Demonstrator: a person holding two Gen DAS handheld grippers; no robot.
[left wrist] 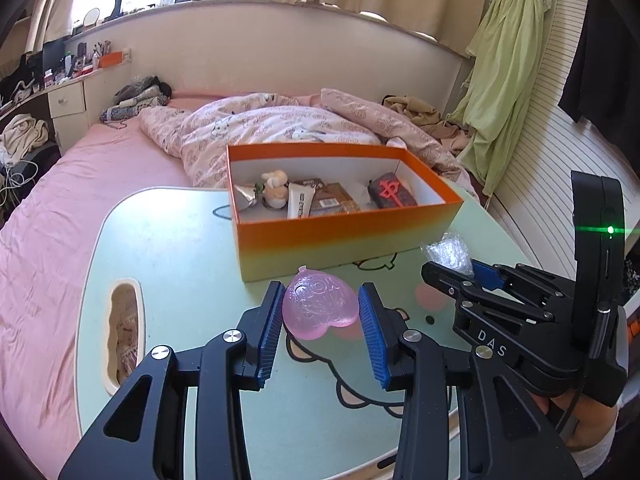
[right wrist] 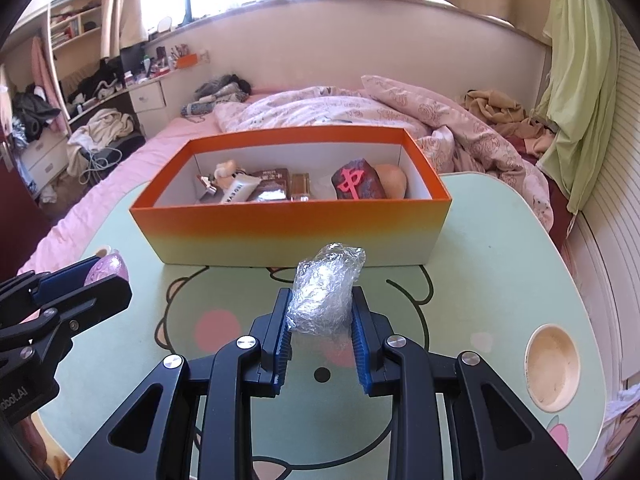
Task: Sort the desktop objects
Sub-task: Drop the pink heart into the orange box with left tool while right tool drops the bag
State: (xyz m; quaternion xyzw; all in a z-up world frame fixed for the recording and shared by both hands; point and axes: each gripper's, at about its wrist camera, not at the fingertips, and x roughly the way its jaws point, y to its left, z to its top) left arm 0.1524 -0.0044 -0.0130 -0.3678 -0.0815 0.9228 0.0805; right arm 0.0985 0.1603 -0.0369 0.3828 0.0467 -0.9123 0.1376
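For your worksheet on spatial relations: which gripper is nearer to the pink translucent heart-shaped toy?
Left. The left gripper has the pink translucent heart-shaped toy between its fingers; the right gripper sits off to its right, around a crumpled clear plastic wrap.

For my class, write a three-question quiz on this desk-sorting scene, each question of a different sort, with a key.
1. True or false: the left claw grips a pink heart-shaped toy.
2. What does the right claw hold? A) white tube B) crumpled clear plastic wrap C) mahjong-tile block
3. Fill in: the sorted items lie in an ______ box on the green table.

Key: 1 true; 2 B; 3 orange.
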